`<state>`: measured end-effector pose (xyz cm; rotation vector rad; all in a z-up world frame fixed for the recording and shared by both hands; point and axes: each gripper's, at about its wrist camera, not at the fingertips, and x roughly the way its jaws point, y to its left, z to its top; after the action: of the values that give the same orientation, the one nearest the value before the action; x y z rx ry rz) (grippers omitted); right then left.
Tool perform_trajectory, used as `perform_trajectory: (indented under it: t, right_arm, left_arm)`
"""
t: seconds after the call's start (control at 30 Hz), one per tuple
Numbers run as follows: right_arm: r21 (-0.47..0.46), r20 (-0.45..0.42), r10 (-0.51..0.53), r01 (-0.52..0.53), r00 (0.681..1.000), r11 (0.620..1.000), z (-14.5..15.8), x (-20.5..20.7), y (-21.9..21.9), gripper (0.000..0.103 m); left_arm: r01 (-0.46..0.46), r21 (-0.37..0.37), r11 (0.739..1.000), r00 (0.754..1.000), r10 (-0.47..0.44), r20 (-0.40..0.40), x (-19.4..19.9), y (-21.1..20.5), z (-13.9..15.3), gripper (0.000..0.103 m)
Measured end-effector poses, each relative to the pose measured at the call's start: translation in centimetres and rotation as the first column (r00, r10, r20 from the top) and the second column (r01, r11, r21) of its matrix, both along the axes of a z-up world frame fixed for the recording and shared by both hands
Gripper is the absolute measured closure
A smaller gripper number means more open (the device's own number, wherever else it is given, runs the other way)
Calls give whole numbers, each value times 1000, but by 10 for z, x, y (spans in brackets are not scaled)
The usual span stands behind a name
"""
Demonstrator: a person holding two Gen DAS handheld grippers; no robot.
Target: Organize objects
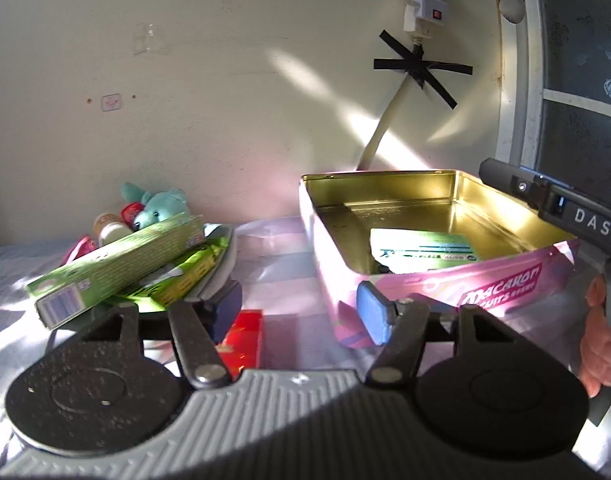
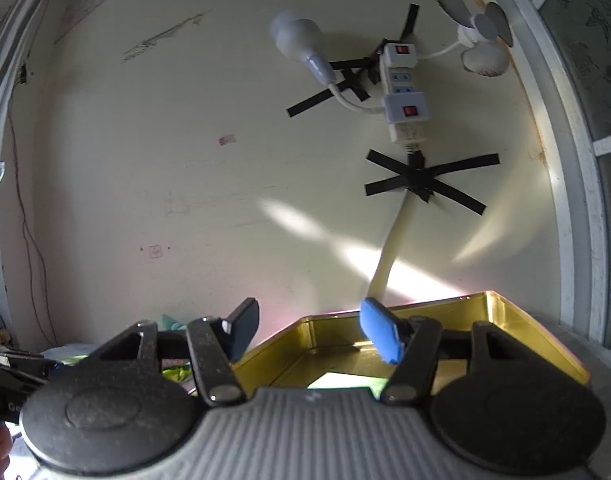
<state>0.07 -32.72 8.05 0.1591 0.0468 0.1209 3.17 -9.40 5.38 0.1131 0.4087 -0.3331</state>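
The left gripper (image 1: 299,312) is spread with nothing between its fingers, low over the cloth-covered surface (image 1: 281,248). To its right stands an open pink tin (image 1: 425,284) lettered "MACARON", gold inside, holding a green packet (image 1: 421,254). On the far left, a grey tray (image 1: 225,264) carries a long green box (image 1: 117,266), a teal plush toy (image 1: 157,208) and small bottles (image 1: 109,228). A red box (image 1: 243,338) lies beneath the left gripper. The right gripper (image 2: 311,330) is spread and empty above the tin (image 2: 505,320); its body reads "DAS".
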Motion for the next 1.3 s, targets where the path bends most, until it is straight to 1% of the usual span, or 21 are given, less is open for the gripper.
perform_trajectory:
  t: [0.07,0.17,0.27,0.33,0.37,0.47,0.53,0.63,0.7,0.73,0.77,0.8,0.87,0.9,0.93,1.0,1.07,1.13,1.2,1.23,1.3]
  right_arm:
    - [-31,-12,85,-85,996,996,-2,-3,15,44]
    - [-94,-54,196,-200,979,975,-6,-7,40,44]
    - [-163,-81,278,-288,957,944,-11,-13,63,46]
    - [-200,-100,302,-317,948,927,-15,-15,74,46]
    - [-212,-109,305,-322,946,923,-17,-15,77,46]
    - [-233,-127,291,-314,948,920,-22,-14,82,44]
    - [-225,-140,276,-302,951,926,-23,-12,81,42]
    - [-205,-162,260,-290,952,935,-25,-7,77,42]
    - [-200,-172,253,-285,952,937,-26,-5,76,42]
    - [-198,-176,252,-285,952,938,-26,-4,75,42]
    - [-197,-177,254,-287,951,937,-26,-4,75,41]
    - [-195,-179,258,-291,949,936,-26,-3,75,41]
    - [-194,-186,268,-302,945,933,-26,-3,75,40]
    - [-193,-194,273,-310,942,931,-25,-1,76,40]
    - [-189,-200,279,-316,939,930,-26,-1,76,40]
    - [-164,-217,303,-341,928,926,-26,1,74,39]
    - [-106,-249,352,-386,902,916,-26,4,72,37]
    - [-44,-291,404,-433,868,900,-27,9,73,37]
    - [-13,-321,431,-459,843,888,-28,13,76,37]
    - [-5,-334,443,-471,832,882,-28,14,79,37]
    - [11,-355,469,-498,809,867,-28,14,83,37]
  left_arm:
    - [-74,3,997,997,74,-35,-4,24,-11,37]
    - [-182,-26,983,977,177,-122,-3,59,-28,37]
    - [-229,-38,973,965,221,-142,-4,73,-34,37]
    - [-231,-37,972,962,223,-155,-3,74,-36,37]
    - [-223,-37,974,964,215,-154,-3,73,-35,36]
    - [-189,-20,982,975,186,-122,1,58,-33,19]
    - [-152,-2,988,983,151,-107,6,45,-33,17]
    - [-98,18,995,988,99,-118,18,25,-37,13]
    - [-111,70,991,986,118,-115,27,13,-43,13]
    - [-128,92,988,981,140,-137,35,11,-47,14]
    - [-130,96,987,975,145,-166,39,12,-49,30]
    - [-108,70,992,970,121,-213,44,15,-51,45]
    - [-50,20,999,970,53,-235,39,26,-49,45]
    - [-17,20,1000,971,21,-238,36,28,-49,45]
    - [50,31,998,969,-41,-243,27,32,-49,45]
    - [148,53,987,963,-132,-236,11,40,-50,45]
    - [246,81,966,948,-222,-229,-5,51,-51,44]
    - [260,141,955,951,-228,-208,-17,62,-51,39]
    - [220,174,960,964,-186,-192,-23,72,-49,13]
    - [194,154,969,969,-165,-182,-26,81,-44,12]
    - [168,65,984,970,-154,-187,-31,100,-35,12]
